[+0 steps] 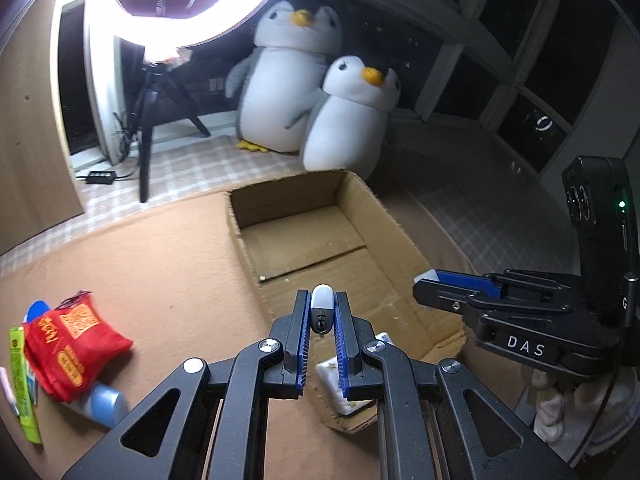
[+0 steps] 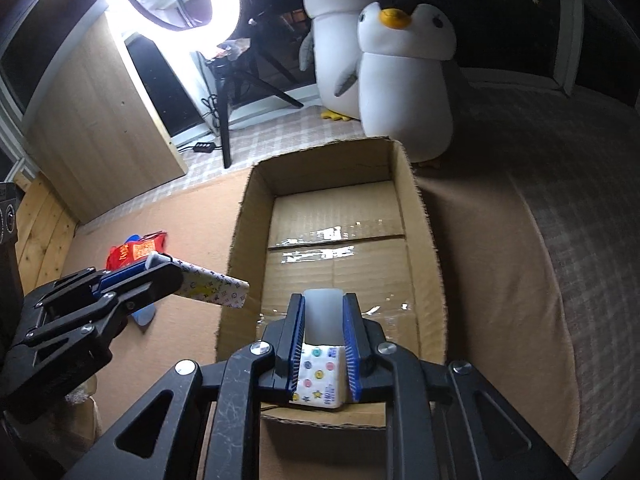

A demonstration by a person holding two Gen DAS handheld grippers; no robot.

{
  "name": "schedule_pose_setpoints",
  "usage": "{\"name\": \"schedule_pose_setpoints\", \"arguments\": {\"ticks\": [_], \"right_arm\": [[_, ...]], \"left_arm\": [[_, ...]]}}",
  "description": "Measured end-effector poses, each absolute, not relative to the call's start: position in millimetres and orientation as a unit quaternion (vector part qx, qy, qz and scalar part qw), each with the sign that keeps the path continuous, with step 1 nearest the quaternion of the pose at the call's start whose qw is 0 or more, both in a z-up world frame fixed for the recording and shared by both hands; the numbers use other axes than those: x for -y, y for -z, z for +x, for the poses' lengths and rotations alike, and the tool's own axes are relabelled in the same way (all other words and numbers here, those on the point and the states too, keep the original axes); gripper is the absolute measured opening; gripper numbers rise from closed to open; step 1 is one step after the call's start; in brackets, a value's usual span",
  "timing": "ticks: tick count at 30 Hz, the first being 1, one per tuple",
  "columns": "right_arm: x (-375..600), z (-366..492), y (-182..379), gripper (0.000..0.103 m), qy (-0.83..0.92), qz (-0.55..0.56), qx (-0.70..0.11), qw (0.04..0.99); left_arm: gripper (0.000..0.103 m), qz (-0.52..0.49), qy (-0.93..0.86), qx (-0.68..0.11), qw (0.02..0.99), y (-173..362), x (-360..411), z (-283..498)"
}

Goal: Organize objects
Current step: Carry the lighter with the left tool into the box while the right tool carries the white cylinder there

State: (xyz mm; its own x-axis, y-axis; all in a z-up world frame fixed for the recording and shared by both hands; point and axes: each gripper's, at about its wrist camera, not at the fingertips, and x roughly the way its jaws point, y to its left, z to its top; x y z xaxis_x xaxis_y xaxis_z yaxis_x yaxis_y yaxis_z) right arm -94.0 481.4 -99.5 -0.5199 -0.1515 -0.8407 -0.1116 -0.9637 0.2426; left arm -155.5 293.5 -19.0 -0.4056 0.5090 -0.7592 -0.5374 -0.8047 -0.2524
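1. Cardboard box (image 2: 428, 248) fills frame centre; the right claw (image 2: 323, 336) clamps a stickered white case (image 2: 320, 376) over its near end.
2. Left claw (image 1: 322, 320), clamped on a patterned case (image 2: 216, 286), should clear the rim before releasing.

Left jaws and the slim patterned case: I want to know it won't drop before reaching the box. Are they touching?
Touching. In the left wrist view the left gripper is shut on the patterned case, edge-on; the right wrist view shows it sticking out.
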Motion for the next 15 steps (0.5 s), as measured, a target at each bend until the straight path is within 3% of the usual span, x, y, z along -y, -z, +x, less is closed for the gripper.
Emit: {"name": "schedule_pose_setpoints", "arguments": {"ticks": [2, 4, 15], "right_arm": [[-485.0, -91.8, 98.5, 0.037, 0.863, 0.485, 0.139, 0.009], [-488.3, -89.3, 96.2, 0.049, 0.866, 0.479, 0.141, 0.005], [-489.3, -86.4, 97.4, 0.052, 0.860, 0.482, 0.166, 0.013]], "left_arm": [[0.031, -0.444, -0.840, -0.018, 0.310, 19.2, -298.3, -155.0], [0.039, -0.441, -0.843, -0.018, 0.307, 18.8, -299.5, -154.5], [0.039, -0.455, -0.842, 0.003, 0.290, 25.8, -274.3, -152.9]]}}
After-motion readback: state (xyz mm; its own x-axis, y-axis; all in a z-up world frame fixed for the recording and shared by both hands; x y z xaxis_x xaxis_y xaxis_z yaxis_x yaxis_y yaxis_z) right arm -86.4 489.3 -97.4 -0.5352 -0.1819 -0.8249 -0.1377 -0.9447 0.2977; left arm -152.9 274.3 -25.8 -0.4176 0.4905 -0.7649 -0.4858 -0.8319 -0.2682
